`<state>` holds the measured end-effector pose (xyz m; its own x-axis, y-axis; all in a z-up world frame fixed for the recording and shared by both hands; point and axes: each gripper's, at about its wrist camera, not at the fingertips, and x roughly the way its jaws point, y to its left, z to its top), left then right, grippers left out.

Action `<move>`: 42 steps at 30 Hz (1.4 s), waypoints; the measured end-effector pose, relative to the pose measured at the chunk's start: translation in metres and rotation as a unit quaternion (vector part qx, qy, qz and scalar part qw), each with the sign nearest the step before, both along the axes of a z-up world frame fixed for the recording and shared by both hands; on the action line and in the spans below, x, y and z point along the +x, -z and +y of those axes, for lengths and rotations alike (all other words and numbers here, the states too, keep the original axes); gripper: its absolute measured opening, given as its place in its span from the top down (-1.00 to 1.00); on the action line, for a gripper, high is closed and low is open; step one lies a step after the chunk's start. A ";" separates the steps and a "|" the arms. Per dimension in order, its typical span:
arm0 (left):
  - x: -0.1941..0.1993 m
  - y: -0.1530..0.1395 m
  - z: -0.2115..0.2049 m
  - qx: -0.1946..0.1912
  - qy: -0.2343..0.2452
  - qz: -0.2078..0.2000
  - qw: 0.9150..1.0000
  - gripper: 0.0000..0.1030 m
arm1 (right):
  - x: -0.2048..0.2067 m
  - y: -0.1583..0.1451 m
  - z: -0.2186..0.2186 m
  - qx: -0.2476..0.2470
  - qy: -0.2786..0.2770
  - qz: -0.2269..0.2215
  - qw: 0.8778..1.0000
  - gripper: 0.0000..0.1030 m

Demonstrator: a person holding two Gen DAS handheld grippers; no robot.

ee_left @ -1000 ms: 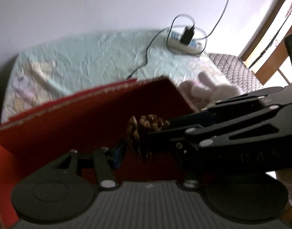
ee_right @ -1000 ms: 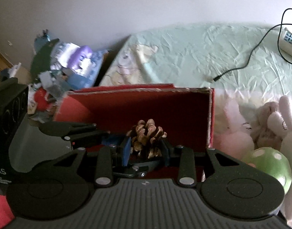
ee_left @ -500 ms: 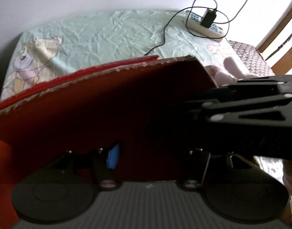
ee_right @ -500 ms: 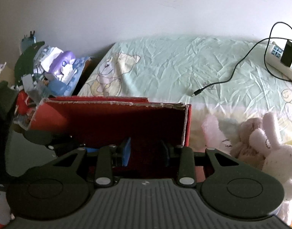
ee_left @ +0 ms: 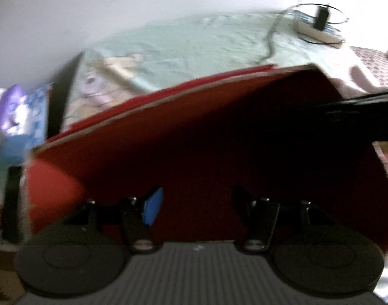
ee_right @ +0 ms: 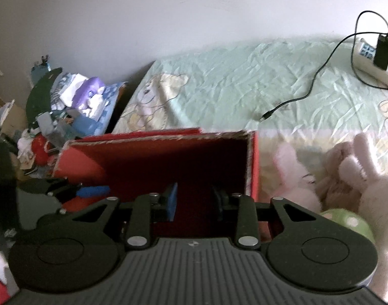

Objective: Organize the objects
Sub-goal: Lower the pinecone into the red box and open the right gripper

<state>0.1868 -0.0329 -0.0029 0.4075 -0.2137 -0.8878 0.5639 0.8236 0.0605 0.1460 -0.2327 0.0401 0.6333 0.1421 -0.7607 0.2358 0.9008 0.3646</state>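
Right wrist view is showing the red box (ee_right: 173, 157) sitting open-topped on the bed (ee_right: 244, 76), directly ahead of the right gripper (ee_right: 194, 200) and just below it, its long axis running left to right across the view. The box's interior is lying in deep shadow, so I cannot tell what is resting inside. Plush toys (ee_right: 346, 178) are lying just beside the box's right wall, with a green spotted ball (ee_right: 346, 222) nearer the camera; judging from the task, one of these is probably next to go in, and the right gripper is the nearer one to them.

That right gripper is hovering over the box's near edge with its jaws parted and nothing between them, touching nothing that I can make out. The left gripper (ee_left: 196, 203) is pointing into the same box (ee_left: 219, 139) from the left end, jaws likewise spread and empty, though that view is blurring heavily. The right gripper's dark arm is crossing the upper right of the left wrist view.

Farther out, a power strip (ee_right: 371, 63) with a charger cable (ee_right: 308, 91) is lying on the bed sheet, and a pile of clutter (ee_right: 67, 106) is sitting past the bed's left edge.
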 end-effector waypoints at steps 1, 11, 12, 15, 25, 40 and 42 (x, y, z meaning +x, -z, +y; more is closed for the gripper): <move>0.003 0.000 0.004 0.005 -0.009 -0.002 1.000 -0.21 | 0.000 0.000 0.005 -0.001 -0.008 0.005 1.000 0.37; 0.022 0.008 0.026 0.029 -0.090 0.006 0.996 -0.23 | 0.008 0.040 0.053 -0.045 -0.074 0.106 0.991 0.36; 0.022 0.009 0.025 0.031 -0.093 0.011 0.995 -0.23 | 0.009 0.044 0.055 -0.051 -0.074 0.116 0.989 0.36; 0.025 0.013 0.024 0.040 -0.101 0.023 0.994 -0.24 | 0.013 0.053 0.058 -0.061 -0.074 0.141 0.985 0.39; 0.029 0.018 0.020 0.066 -0.094 0.025 0.993 -0.30 | 0.031 0.072 0.065 -0.094 -0.036 0.177 0.979 0.34; 0.027 0.016 0.018 0.077 -0.097 -0.001 0.992 -0.43 | 0.036 0.044 0.056 -0.150 0.023 0.127 0.980 0.32; 0.027 0.016 0.018 0.079 -0.097 -0.003 0.992 -0.44 | 0.037 0.040 0.050 -0.128 0.031 0.117 0.984 0.29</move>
